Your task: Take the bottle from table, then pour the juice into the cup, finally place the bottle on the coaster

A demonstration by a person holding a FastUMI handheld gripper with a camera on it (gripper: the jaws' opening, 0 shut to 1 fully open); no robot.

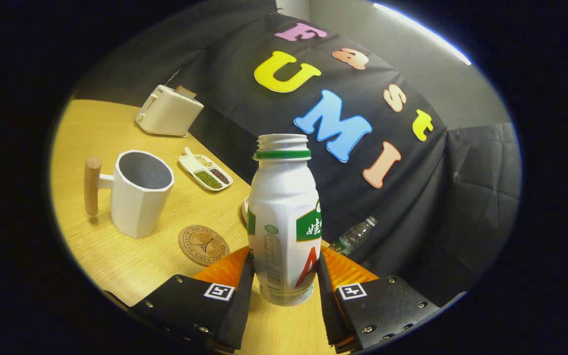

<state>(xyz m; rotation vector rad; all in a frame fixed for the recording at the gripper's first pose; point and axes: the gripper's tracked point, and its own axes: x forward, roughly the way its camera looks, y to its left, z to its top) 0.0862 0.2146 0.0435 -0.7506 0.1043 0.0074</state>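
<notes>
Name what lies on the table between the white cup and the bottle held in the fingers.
In the gripper view, a round coaster lies flat on the table between the cup and the bottle.

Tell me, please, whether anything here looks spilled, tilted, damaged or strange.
No spill or damage shows. The uncapped bottle is clamped between the gripper's fingers, its base seemingly lifted off the table. The cup stands upright beside the bare coaster.
</notes>
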